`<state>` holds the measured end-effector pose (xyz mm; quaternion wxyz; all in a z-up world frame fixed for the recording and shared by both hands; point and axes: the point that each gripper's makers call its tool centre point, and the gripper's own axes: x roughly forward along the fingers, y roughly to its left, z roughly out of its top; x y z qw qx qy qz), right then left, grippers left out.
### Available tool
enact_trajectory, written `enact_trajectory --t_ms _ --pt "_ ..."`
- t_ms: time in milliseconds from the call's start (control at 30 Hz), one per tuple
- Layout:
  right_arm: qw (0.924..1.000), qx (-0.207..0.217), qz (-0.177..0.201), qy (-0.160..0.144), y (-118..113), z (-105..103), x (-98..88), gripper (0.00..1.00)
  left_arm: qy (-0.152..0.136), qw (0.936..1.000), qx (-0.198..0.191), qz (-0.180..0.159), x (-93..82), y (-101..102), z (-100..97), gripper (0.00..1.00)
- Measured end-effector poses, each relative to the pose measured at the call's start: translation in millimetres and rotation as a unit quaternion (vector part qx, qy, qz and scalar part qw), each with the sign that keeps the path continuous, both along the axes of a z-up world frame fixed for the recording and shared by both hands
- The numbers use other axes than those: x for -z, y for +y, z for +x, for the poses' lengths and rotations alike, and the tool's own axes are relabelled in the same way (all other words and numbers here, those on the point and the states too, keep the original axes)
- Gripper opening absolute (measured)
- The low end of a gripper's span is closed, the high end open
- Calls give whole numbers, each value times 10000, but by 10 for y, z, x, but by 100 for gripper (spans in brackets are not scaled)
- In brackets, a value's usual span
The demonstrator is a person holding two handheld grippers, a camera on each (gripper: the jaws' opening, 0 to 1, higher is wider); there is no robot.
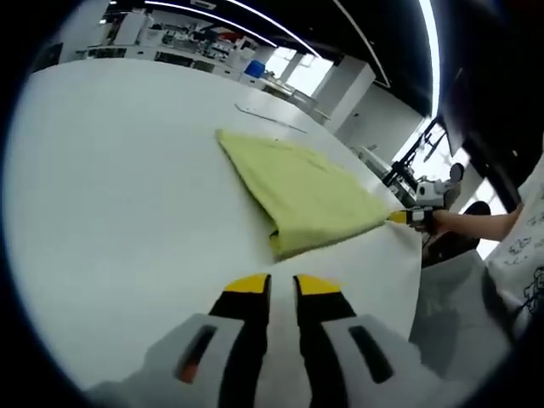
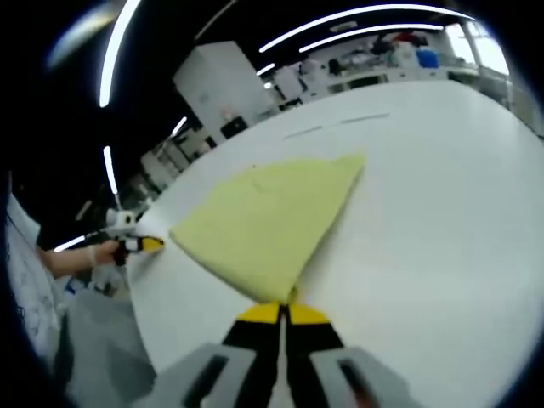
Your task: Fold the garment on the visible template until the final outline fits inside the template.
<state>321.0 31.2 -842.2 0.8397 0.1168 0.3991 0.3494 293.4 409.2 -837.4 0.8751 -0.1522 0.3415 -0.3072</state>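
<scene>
A yellow-green garment (image 1: 306,191) lies folded flat on the white table (image 1: 119,195). In the left gripper view my left gripper (image 1: 283,286) hovers over bare table just short of the garment's near edge, its yellow-tipped jaws a narrow gap apart with nothing between them. My right gripper (image 1: 406,218), held by a hand, is at the garment's right corner. In the right gripper view the garment (image 2: 263,221) tapers to a corner, and my right gripper (image 2: 282,313) is shut on that corner. My left gripper (image 2: 146,245) shows at the left by the table's edge, apart from the cloth.
Thin line marks (image 1: 272,119) run on the table beyond the garment, and the marks (image 2: 340,126) show again past its far corner. The table edge (image 1: 416,280) drops off to the right, where a person's sleeve (image 1: 527,246) stands. Benches and equipment (image 1: 204,42) fill the background.
</scene>
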Motion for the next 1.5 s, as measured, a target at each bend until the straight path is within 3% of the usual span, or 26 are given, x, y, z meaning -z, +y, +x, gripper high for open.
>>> enact_trajectory --t_ms 333,433,500,667,767,1067,1200,1500 --pt "10000 3 -6 43 -4 8 5 0 -71 9999 -20 -86 -6 -140 210 12" --pt "10000 12 -6 48 -9 9 7 0 93 9998 -66 -184 11 -158 209 0" --pt "10000 17 -2 43 -8 5 0 0 157 9995 -80 -252 50 -106 210 0" --pt "10000 22 -12 55 -28 -20 -5 0 110 9994 -79 -307 10 -119 93 0" --pt "10000 11 -6 75 -34 -45 -8 0 148 9994 -66 -312 -42 -239 -40 0" --pt "9999 -108 -3 78 -19 -237 -38 0 209 9988 -140 -414 -52 -231 -272 0" --pt "9998 -168 21 125 18 -345 -37 0 282 9987 -189 -388 -105 -371 -423 0" --pt "9998 -120 32 142 37 -381 4 0 382 9978 -307 -439 -1 -237 -398 0"
